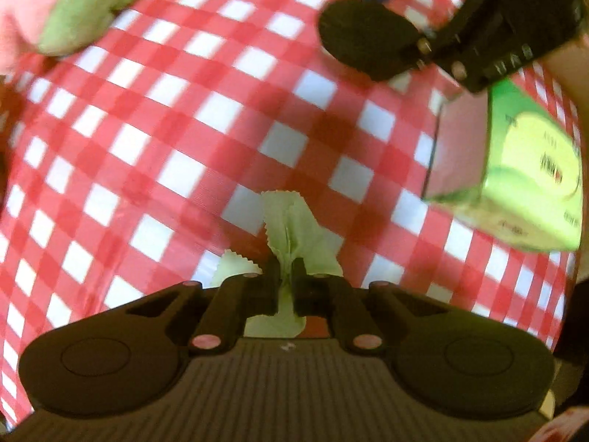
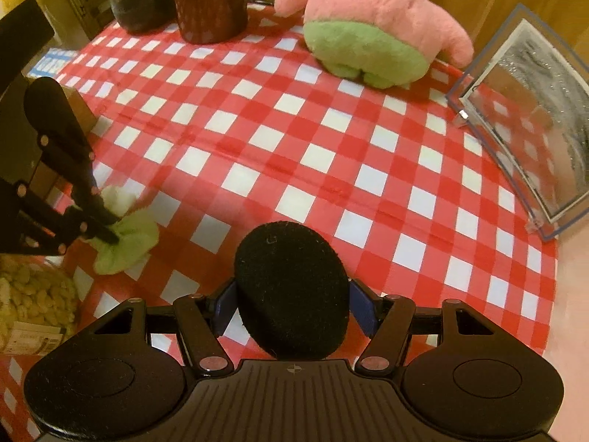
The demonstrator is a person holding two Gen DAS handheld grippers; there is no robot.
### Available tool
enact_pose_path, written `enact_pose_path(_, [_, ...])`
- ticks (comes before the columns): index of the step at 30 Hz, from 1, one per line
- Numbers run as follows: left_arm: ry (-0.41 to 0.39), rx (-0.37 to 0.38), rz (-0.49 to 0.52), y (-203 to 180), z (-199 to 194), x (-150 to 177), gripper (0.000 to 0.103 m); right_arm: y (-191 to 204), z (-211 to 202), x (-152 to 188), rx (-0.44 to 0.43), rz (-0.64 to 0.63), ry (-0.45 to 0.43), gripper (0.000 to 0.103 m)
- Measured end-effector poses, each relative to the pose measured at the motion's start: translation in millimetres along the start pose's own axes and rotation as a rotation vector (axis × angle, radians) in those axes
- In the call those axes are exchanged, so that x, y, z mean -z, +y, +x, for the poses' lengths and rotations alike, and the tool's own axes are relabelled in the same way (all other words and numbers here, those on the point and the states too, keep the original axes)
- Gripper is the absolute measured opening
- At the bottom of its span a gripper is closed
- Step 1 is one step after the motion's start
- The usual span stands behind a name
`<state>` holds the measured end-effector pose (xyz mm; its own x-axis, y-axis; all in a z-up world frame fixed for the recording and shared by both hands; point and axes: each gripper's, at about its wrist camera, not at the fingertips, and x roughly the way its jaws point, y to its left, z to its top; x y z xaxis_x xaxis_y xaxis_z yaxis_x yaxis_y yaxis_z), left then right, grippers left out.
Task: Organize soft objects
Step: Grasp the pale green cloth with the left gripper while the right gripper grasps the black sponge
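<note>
A red-and-white checked tablecloth (image 2: 294, 140) fills both wrist views. In the right wrist view a pink plush starfish toy with a green bottom (image 2: 368, 25) sits at about one o'clock near the far edge, touching the cloth. A clear plastic box (image 2: 522, 140) lies on its side at three o'clock, its open face turned toward the middle of the table. Two dark jars (image 2: 206, 0) stand at eleven o'clock, one just beside the other. A bag of pale snack pieces (image 2: 33, 294) shows at eight o'clock by the table edge. In the left wrist view a green carton (image 1: 533, 184) sits at three o'clock.

The right gripper (image 2: 294, 302) holds a black round foam pad (image 2: 291, 287) between its blue-lined fingers (image 2: 362, 309), which stand fairly wide and press on the pad's two sides; the pad is at six o'clock, above the cloth.

The left gripper (image 1: 287, 276) is at six o'clock in its own view and at nine o'clock in the right wrist view, pointing steeply down. Its jaws are pinched nearly together on a small pale green cleaning cloth with zigzag edges (image 1: 291, 232), which bunches up between them and spreads onto the tablecloth around the tips.
</note>
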<state>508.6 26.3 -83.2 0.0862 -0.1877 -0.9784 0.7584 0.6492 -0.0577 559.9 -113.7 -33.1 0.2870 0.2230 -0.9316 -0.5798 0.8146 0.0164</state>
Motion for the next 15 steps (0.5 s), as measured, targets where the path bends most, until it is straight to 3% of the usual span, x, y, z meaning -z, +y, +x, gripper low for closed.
enact_pose_path(9, [-0.224, -0.064, -0.244, 5.7, -69.2, 12.8, 0.005, 7.9, -51.1, 1.4, -0.032, 0.076, -0.098, 0.064])
enact_pose_path(15, [-0.361, -0.092, -0.421, 1.8, -127.7, 48.9, 0.005, 24.7, -103.3, 5.7, -0.100, 0.146, -0.174, 0.064])
